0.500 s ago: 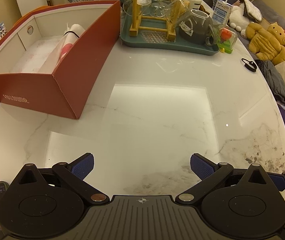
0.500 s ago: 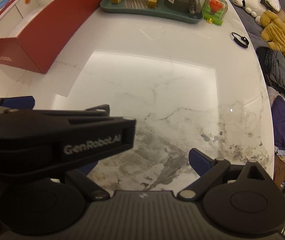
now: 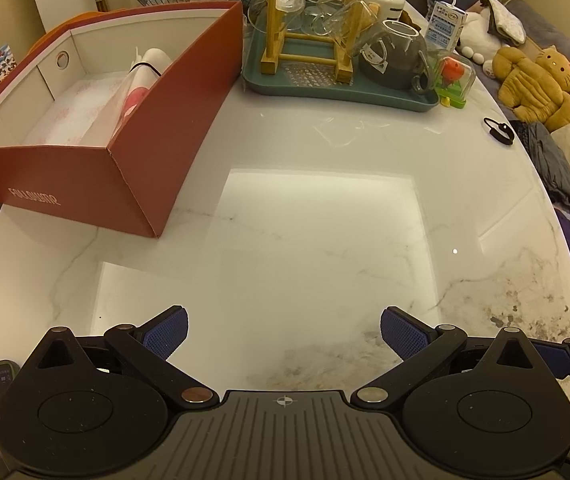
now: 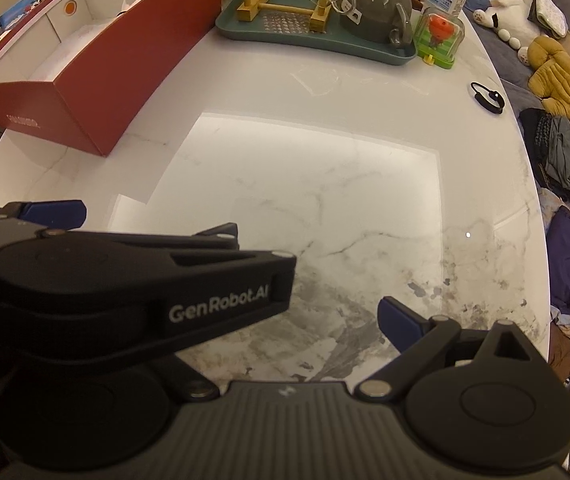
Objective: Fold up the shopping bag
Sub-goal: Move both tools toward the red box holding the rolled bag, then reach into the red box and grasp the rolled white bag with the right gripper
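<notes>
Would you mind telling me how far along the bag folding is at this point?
Nothing looks done yet: no bag lies on the bare marble table. Nothing is in hand either; the left tongs are open and empty, and the right tongs also look open, partly hidden behind the left unit. A pale plastic roll sits in the red box, possibly the bag. Fetching, spreading and folding all remain.

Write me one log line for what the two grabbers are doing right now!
left gripper: open, empty, over marble table | right gripper: open, empty | bag: not spread on table | red box: untouched
</notes>
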